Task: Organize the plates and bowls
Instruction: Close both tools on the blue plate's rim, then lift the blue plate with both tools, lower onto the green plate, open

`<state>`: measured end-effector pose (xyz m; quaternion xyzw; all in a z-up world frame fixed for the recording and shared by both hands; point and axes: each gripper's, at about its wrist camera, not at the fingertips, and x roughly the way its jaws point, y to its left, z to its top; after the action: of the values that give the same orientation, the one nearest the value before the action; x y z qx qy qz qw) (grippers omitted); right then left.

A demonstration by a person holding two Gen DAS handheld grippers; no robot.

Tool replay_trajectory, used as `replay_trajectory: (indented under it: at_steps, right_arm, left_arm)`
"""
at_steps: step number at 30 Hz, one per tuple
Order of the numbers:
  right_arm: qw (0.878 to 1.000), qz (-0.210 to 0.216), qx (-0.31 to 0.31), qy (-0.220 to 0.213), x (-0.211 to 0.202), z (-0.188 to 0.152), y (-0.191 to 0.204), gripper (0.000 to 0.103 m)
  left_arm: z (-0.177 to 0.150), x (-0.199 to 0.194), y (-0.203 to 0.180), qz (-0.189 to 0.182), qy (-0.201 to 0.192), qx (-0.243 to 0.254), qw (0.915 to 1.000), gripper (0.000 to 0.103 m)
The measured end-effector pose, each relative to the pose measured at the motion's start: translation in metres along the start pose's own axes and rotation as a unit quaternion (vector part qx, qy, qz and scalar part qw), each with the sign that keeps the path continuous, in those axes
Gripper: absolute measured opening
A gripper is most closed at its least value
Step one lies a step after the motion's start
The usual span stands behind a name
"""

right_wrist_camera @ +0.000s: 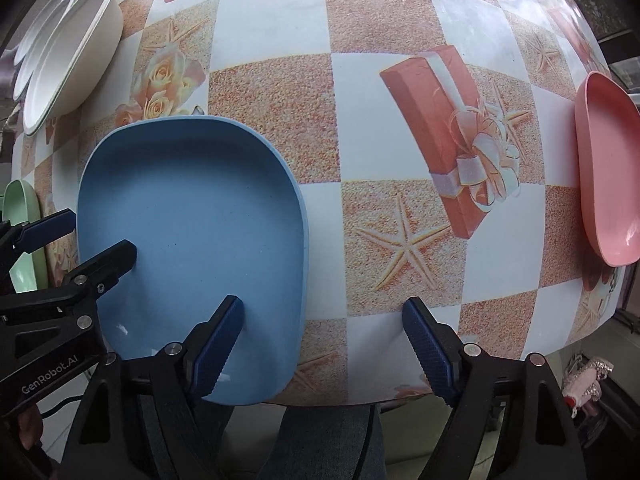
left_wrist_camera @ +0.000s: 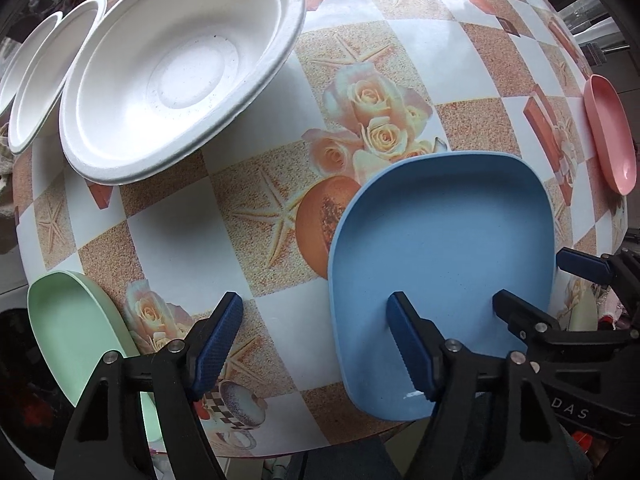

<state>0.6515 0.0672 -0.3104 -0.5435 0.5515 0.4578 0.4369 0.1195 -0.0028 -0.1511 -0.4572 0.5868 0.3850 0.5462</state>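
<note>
Left wrist view: left gripper (left_wrist_camera: 314, 344) points down, jaws part open and empty, straddling the left rim of the blue plate (left_wrist_camera: 440, 264).
Plate position: near table edge, long axis running away from the camera.
Neighbours: green plate (left_wrist_camera: 68, 328) left, white bowls (left_wrist_camera: 172, 76) far left, pink plate (left_wrist_camera: 610, 136) far right.
Right wrist view: right gripper (right_wrist_camera: 322, 344) part open, empty, straddling the plate's right rim.
Open room: the bare tablecloth (right_wrist_camera: 360, 120) beyond the blue plate.
Judgement: both hands equally near.
</note>
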Motion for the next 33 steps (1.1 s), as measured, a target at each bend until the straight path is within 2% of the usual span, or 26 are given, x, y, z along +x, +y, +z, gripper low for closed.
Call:
replay_trajectory:
  at_steps: [1, 3, 4, 5, 6, 7, 13, 18, 29, 33]
  right_arm:
    - [1.0, 0.0, -0.004, -0.004, -0.003, -0.001, 0.003, 0.068]
    - [1.0, 0.003, -0.008, -0.007, -0.007, -0.002, 0.009, 0.055]
    - [1.0, 0.004, -0.007, -0.009, -0.009, -0.002, 0.012, 0.042]
    - [1.0, 0.006, -0.004, -0.008, -0.012, -0.003, 0.015, 0.028]
    - [1.0, 0.018, 0.001, -0.003, -0.012, -0.002, 0.018, 0.02]
    - [0.999, 0.035, 0.006, 0.006, -0.012, -0.002, 0.021, 0.017]
    - [0.998, 0.049, 0.009, 0.026, -0.019, -0.01, 0.042, 0.016]
    - [0.998, 0.05, -0.021, 0.025, -0.027, -0.015, 0.076, 0.016]
    - [0.997, 0.059, -0.044, 0.026, -0.06, 0.0, 0.159, 0.016]
    - [0.995, 0.072, -0.059, 0.023, -0.074, 0.009, 0.201, 0.016]
  left_arm:
    - [0.0, -0.002, -0.003, 0.001, -0.002, 0.003, 1.0, 0.069]
    - [0.0, -0.006, -0.01, 0.004, -0.005, 0.018, 0.9998, 0.056]
    - [0.0, -0.007, -0.014, 0.006, -0.007, 0.027, 0.9996, 0.052]
    - [-0.001, -0.009, -0.018, 0.006, -0.007, 0.035, 0.9994, 0.043]
    - [-0.002, -0.01, -0.022, 0.002, -0.006, 0.042, 0.9991, 0.033]
    - [-0.003, -0.01, -0.025, 0.0, -0.003, 0.049, 0.9988, 0.027]
    - [-0.019, -0.013, -0.021, -0.003, 0.012, 0.048, 0.9988, 0.026]
    - [-0.044, -0.017, -0.008, 0.001, 0.02, 0.05, 0.9985, 0.027]
    - [-0.074, -0.065, 0.041, 0.009, -0.039, 0.014, 0.9991, 0.027]
    - [-0.085, -0.074, 0.077, 0.018, -0.049, -0.011, 0.9986, 0.027]
